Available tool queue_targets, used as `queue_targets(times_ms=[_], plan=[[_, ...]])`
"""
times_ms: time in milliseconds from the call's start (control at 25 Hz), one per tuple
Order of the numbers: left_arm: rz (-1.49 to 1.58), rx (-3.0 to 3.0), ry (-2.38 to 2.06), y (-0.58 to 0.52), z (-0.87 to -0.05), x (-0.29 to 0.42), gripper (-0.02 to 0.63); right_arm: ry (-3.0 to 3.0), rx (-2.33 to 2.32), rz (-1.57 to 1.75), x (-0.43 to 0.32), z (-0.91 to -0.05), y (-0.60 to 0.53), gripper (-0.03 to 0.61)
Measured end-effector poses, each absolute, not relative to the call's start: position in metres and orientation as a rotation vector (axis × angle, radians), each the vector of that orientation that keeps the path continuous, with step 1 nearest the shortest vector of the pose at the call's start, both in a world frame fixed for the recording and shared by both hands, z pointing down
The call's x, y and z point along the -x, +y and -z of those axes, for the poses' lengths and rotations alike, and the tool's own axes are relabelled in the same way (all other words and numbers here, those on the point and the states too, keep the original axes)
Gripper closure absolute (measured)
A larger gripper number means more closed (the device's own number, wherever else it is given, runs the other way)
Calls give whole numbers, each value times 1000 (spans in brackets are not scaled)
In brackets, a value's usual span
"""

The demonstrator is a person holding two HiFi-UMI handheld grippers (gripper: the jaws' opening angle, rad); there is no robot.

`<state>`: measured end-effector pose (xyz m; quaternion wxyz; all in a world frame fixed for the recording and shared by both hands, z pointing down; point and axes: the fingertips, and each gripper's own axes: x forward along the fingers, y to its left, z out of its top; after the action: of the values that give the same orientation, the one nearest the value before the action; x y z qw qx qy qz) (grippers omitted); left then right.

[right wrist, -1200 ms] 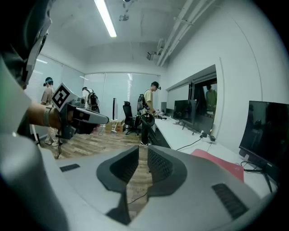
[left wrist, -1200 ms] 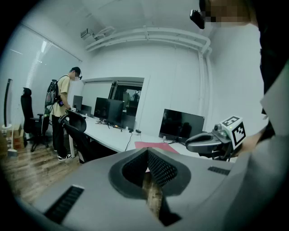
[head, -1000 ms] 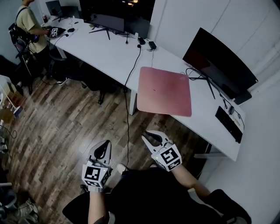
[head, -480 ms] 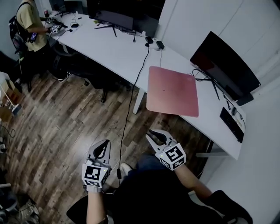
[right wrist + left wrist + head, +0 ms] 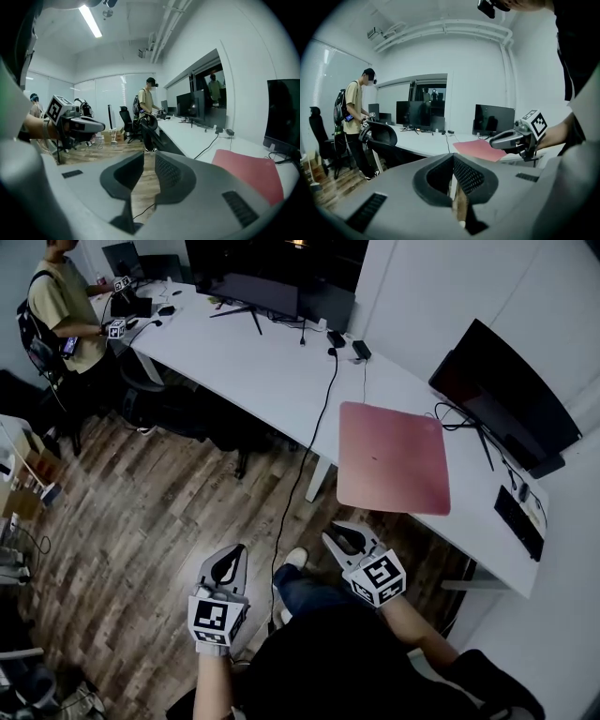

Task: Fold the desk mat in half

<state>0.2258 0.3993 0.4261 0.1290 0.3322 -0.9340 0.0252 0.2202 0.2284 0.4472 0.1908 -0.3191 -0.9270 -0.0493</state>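
The pink desk mat point(image 5: 394, 470) lies flat and unfolded on the long white desk point(image 5: 272, 362), its near edge hanging slightly over the desk's front. It also shows in the left gripper view point(image 5: 480, 149) and the right gripper view point(image 5: 251, 173). Both grippers hang over the wooden floor close to my body, well short of the mat. My left gripper point(image 5: 232, 557) has its tips together and holds nothing. My right gripper point(image 5: 345, 532) is nearer the mat's front corner, its jaws a narrow slit apart point(image 5: 149, 157) with nothing between them.
A dark monitor point(image 5: 511, 390) and a keyboard point(image 5: 518, 521) stand just right of the mat. More monitors point(image 5: 262, 277) line the back. A black cable point(image 5: 305, 465) drops from the desk to the floor. A person point(image 5: 66, 306) stands at the desk's far left, by dark office chairs point(image 5: 178, 409).
The head view has swung, so desk and mat sit further right and lower in the picture. Both grippers stay near my body with their jaws as before.
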Motion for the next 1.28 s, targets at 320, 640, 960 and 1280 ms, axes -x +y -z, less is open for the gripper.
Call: queue_targets(times_ms=[320, 640, 960, 1280], plan=[[-142, -997, -2689, 398, -411, -121, 607, -2621, 842, 72, -131, -443, 219, 506], [-178, -1081, -2610, 351, -419, -30, 607, -2625, 744, 7, -54, -448, 173, 506], [-266, -1220, -2499, 293, -428, 36, 607, -2657, 594, -85, -5, -458, 117, 506], [-330, -1428, -2354, 226, -437, 68, 607, -2679, 351, -207, -7, -469, 70, 506]])
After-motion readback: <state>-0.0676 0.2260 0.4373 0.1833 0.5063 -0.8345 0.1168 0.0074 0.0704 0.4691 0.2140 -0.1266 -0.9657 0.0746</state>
